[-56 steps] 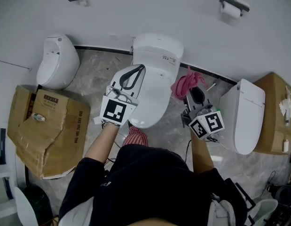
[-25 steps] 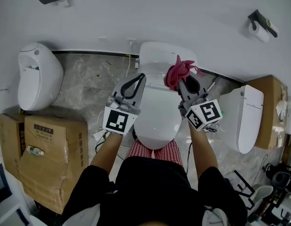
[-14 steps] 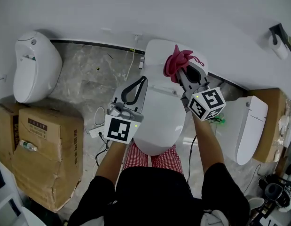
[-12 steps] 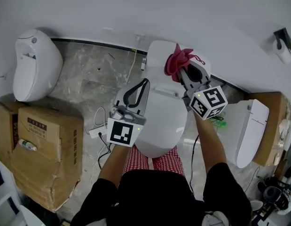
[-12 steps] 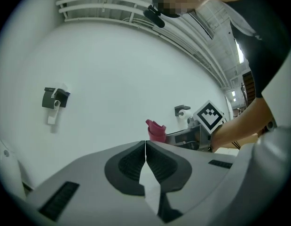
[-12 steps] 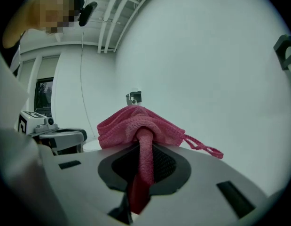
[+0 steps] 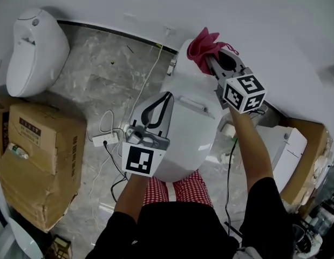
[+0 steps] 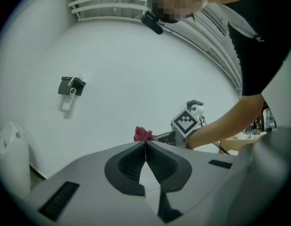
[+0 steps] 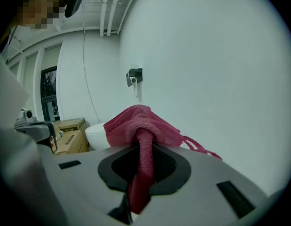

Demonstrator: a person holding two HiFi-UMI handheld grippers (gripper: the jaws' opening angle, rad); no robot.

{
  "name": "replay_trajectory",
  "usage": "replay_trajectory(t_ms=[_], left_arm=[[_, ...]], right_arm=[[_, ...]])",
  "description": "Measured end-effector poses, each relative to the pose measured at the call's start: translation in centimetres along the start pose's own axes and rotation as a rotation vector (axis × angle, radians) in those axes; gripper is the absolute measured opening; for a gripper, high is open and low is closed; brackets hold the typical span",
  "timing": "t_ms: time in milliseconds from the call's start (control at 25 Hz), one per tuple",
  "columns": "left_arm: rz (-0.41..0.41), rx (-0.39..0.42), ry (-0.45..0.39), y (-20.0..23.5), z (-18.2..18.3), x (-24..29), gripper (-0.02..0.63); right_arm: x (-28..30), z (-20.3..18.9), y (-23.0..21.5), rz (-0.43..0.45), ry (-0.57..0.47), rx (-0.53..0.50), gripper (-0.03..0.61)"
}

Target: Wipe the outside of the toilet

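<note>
Marble floor point(image 7: 96, 74) carries cardboard box point(image 7: 42, 155) near toilet point(image 7: 188, 139); right gripper point(image 7: 210, 58) pinches cloth point(image 7: 202, 45), left gripper's point(image 7: 165, 94) fingers point(image 8: 129, 166) meet.

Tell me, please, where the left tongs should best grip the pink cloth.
Probably the pink cloth at its bunched end, which bulges beyond the right tongs; come from the left, since the rest is a narrow strip clamped between those jaws.

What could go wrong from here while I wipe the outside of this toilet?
1. The right gripper clamps only a thin twisted strand of the pink cloth; dragging it over the toilet might pull it free.
2. The cloth is bunched into a ball, so it may touch little of the surface.
3. A power strip and a white cable lie on the floor beside the toilet; feet could snag them.
</note>
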State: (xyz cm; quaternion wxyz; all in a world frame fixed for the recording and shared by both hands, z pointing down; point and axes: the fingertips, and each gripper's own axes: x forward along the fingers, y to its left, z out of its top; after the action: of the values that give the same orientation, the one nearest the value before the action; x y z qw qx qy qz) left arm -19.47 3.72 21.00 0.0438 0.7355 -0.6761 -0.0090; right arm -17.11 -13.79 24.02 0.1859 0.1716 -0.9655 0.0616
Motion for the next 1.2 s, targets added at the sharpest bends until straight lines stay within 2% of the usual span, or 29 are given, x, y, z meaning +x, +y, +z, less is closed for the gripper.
replay_trajectory(t_ms=[120, 400, 520, 680, 840, 1040, 1200], left_arm=[[-0.003, 0.013, 0.002, 0.2, -0.8, 0.2, 0.011], [0.023, -0.017, 0.016, 0.8, -2.9, 0.0, 0.011], [0.032, -0.050, 0.024, 1.0, -3.6, 0.1, 0.011], [0.030, -0.058, 0.021, 1.3, -4.1, 0.3, 0.011], [0.043, -0.086, 0.031, 1.8, -4.7, 0.0, 0.011], [0.045, -0.099, 0.026, 1.7, -4.7, 0.0, 0.011], [0.026, -0.089, 0.043, 1.1, -5.1, 0.3, 0.011]], right_arm=[[2.1, -1.3, -1.5, -0.007, 0.070, -0.044, 0.055], [6.7, -4.8, -3.4, -0.002, 0.288, -0.159, 0.055], [8.4, -6.5, -3.7, -0.003, 0.377, -0.184, 0.055], [9.9, -9.1, -4.7, -0.052, 0.479, -0.170, 0.055], [10.7, -10.2, -5.4, -0.088, 0.536, -0.217, 0.055], [12.0, -11.1, -5.8, -0.109, 0.544, -0.410, 0.055], [12.1, -11.1, -6.0, -0.116, 0.547, -0.468, 0.055]])
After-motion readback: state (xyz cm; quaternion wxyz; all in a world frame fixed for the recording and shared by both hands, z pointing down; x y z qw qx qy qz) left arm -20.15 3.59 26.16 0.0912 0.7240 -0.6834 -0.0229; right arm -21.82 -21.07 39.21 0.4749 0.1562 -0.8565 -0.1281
